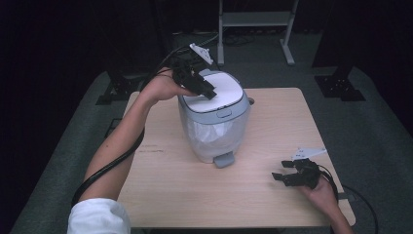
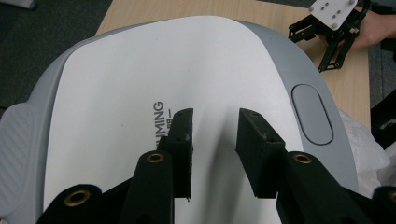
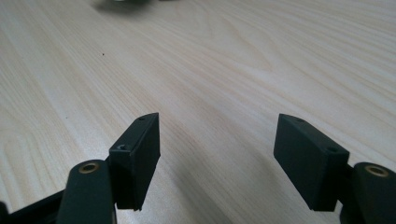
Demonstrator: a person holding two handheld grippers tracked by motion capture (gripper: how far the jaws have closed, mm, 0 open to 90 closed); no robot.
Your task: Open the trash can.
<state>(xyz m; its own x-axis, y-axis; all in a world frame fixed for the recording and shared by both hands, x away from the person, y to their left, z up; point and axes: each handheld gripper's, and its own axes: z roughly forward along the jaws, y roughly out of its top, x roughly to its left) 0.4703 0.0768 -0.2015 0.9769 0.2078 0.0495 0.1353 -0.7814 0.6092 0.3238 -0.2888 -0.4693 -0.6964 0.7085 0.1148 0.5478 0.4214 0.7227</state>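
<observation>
High view: a small grey bin (image 1: 214,124) with a white lid (image 1: 220,92) stands on the wooden tabletop (image 1: 272,126), a bit to the left of the middle. It has a white bag inside and a grey foot pedal (image 1: 224,159) at the front, low down, facing the person. The lid is shut.

The left hand-held gripper (image 1: 207,91) is over the left part of the lid, and its black tips sit on or just above the white top. I cannot tell if they touch it. In the left gripper view, the left hand-held gripper (image 2: 215,126) has its two jaws a little way apart, with nothing between them but the white lid (image 2: 140,84) below. Grey letters are printed on the lid next to one jaw. A grey oval button (image 2: 312,113) sits near the lid's edge.

The right hand-held gripper (image 1: 281,170) rests low by the front right part of the tabletop, well apart from the bin. In the right gripper view, the right hand-held gripper (image 3: 217,140) has its jaws wide apart and holds nothing. Bare wood (image 3: 210,60) lies under it.
</observation>
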